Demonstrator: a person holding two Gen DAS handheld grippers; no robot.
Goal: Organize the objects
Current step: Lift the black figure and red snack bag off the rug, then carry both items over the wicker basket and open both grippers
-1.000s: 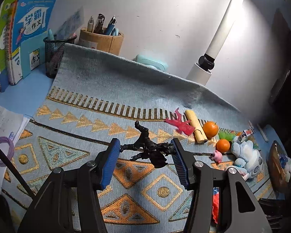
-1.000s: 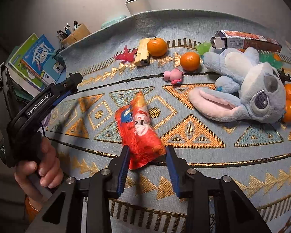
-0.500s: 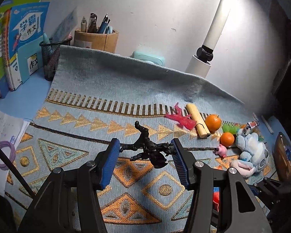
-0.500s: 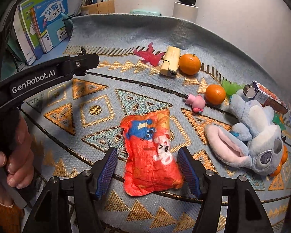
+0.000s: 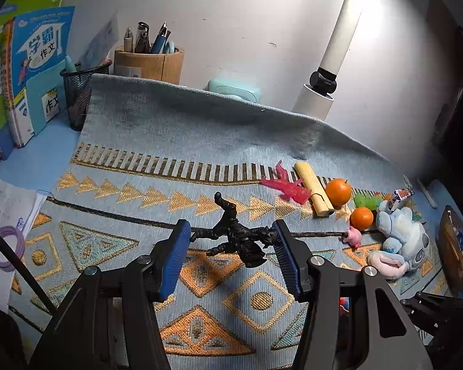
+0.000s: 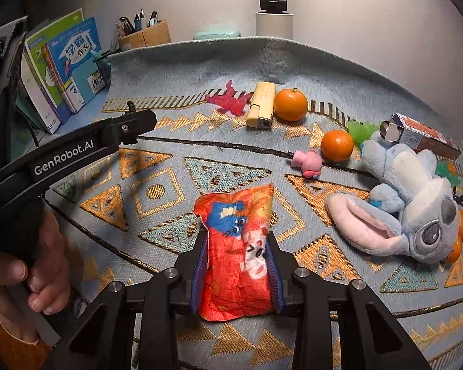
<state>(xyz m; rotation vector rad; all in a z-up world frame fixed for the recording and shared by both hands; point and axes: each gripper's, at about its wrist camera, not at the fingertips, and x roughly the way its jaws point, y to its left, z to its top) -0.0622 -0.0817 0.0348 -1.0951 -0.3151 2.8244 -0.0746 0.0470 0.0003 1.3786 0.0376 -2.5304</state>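
While closing on red pouch [image 6: 236, 256], right claw [image 6: 236, 265] hiding its sides

— What stands along the back edge of the desk [image 5: 37, 160]?

— At the left corner, upright workbooks [image 5: 37, 71]. Beside them a black mesh cup [image 5: 77, 92], then a round cork holder [image 5: 148, 61] full of pens [image 5: 142, 38]. Further right are a mint-green case [image 5: 233, 88] and a white lamp [image 5: 316, 98], all against the wall [image 5: 247, 15].

— And the covering?

— A blue woven mat [image 5: 169, 129] with gold triangles, its back edge riding up against those things.

— Anything off the mat?

— Paper sheets [image 5: 3, 209] at the left edge, with a purple ring [image 5: 7, 246] lying on them.
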